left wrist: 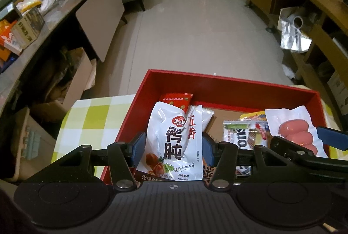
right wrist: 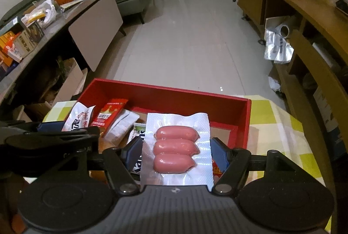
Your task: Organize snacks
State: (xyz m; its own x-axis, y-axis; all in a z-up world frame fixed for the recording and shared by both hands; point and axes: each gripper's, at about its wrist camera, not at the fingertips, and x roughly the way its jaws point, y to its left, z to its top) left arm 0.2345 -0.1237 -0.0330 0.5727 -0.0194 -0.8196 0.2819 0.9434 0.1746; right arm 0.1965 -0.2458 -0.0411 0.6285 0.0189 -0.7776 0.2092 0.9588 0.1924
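A red box [left wrist: 217, 84] [right wrist: 165, 92] stands on a yellow-checked cloth and holds several snack packs. My left gripper [left wrist: 174, 147] is shut on a white pouch [left wrist: 171, 138] with black Chinese lettering, held over the box's left part. My right gripper [right wrist: 176, 153] is shut on a clear vacuum pack of three pink sausages [right wrist: 176, 149], held over the box's right part. That sausage pack [left wrist: 293, 131] and the right gripper's blue finger [left wrist: 332, 136] also show in the left wrist view. A red snack pack [left wrist: 176, 101] [right wrist: 111, 116] and a green-white bar [left wrist: 241, 134] lie in the box.
A cluttered dark table [left wrist: 50, 16] with boxes and bags runs along the left. A wooden shelf unit [left wrist: 315, 1] lines the right, with a silver bag [left wrist: 293, 34] at its foot. Pale tiled floor [left wrist: 195, 27] stretches beyond the box. The checked tablecloth [left wrist: 91, 118] [right wrist: 274, 125] flanks the box.
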